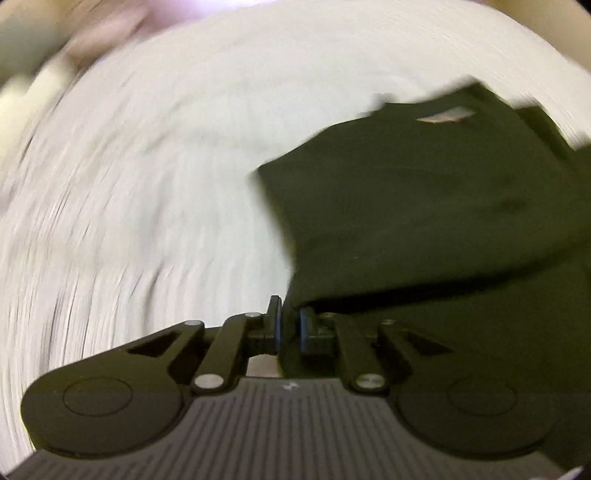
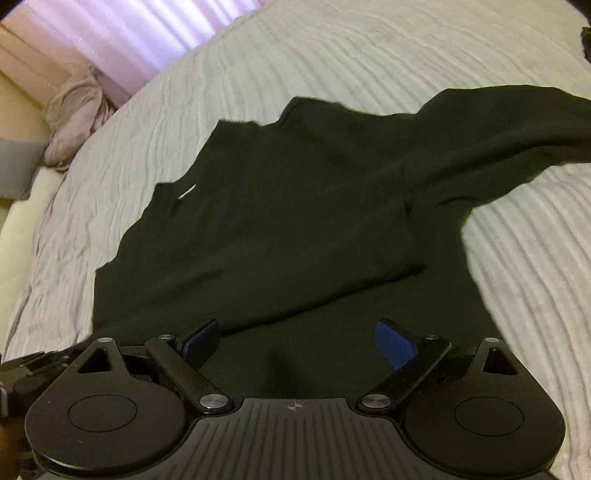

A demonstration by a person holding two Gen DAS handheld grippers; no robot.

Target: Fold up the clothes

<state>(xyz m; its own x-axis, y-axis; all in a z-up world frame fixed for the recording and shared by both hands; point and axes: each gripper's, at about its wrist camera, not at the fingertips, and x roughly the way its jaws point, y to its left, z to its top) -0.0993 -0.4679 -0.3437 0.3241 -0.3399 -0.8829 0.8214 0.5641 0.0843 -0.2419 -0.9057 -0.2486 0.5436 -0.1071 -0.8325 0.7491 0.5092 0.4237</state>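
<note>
A black long-sleeved garment (image 2: 295, 206) lies spread on a white ribbed bedspread (image 2: 332, 55), one sleeve stretching to the right. My right gripper (image 2: 297, 341) is open and empty, its blue pads just above the garment's near edge. In the left wrist view, my left gripper (image 1: 290, 325) is shut on an edge of the black garment (image 1: 424, 206), with cloth pinched between the blue pads. That view is motion-blurred. A small white label (image 1: 445, 117) shows at the collar.
A pinkish crumpled cloth (image 2: 74, 118) lies at the bed's far left edge beside pink curtains (image 2: 129, 33). A dark object (image 2: 586, 40) sits at the far right edge. The bedspread (image 1: 147, 184) extends left of the garment.
</note>
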